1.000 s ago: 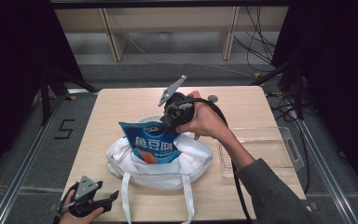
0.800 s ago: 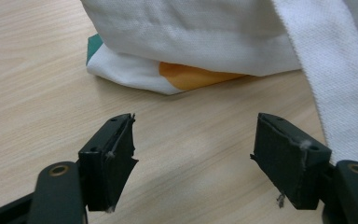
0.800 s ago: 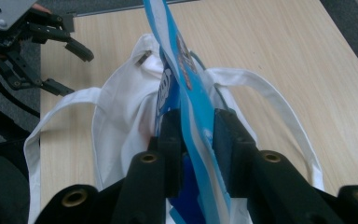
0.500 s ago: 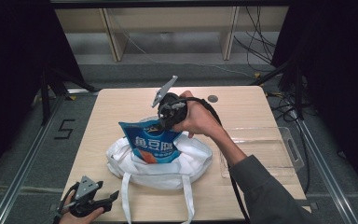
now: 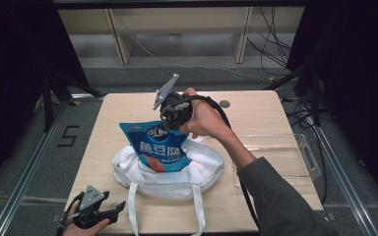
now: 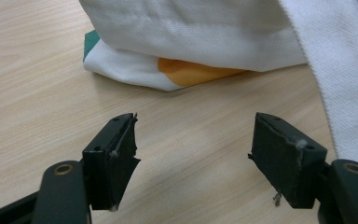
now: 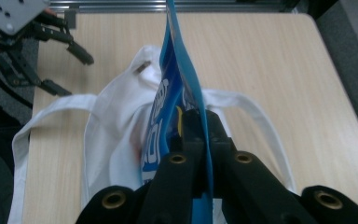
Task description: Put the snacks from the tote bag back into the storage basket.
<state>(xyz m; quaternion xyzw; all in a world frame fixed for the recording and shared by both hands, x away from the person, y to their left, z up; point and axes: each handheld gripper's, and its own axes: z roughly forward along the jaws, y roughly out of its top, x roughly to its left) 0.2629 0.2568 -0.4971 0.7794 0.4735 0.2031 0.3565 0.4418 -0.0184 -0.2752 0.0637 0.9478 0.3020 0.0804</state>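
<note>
Blue pouch (image 5: pixel 153 147) upright in white bag (image 5: pixel 197 169), right jaws clamping; left jaws spread.

The pouch (image 5: pixel 156 147) was bright blue with large white characters across its front and an orange patch at its lower edge. The cloth bag (image 5: pixel 187 169) beneath it was plain white, with white woven straps (image 6: pixel 335 79); a green and orange print showed under its fold. The tabletop (image 5: pixel 266 110) was pale wood grain. Both grippers' fingers (image 6: pixel 114 158) were matte black.

Pouch (image 5: pixel 152 147) upright in bag (image 5: pixel 202 169)
</note>
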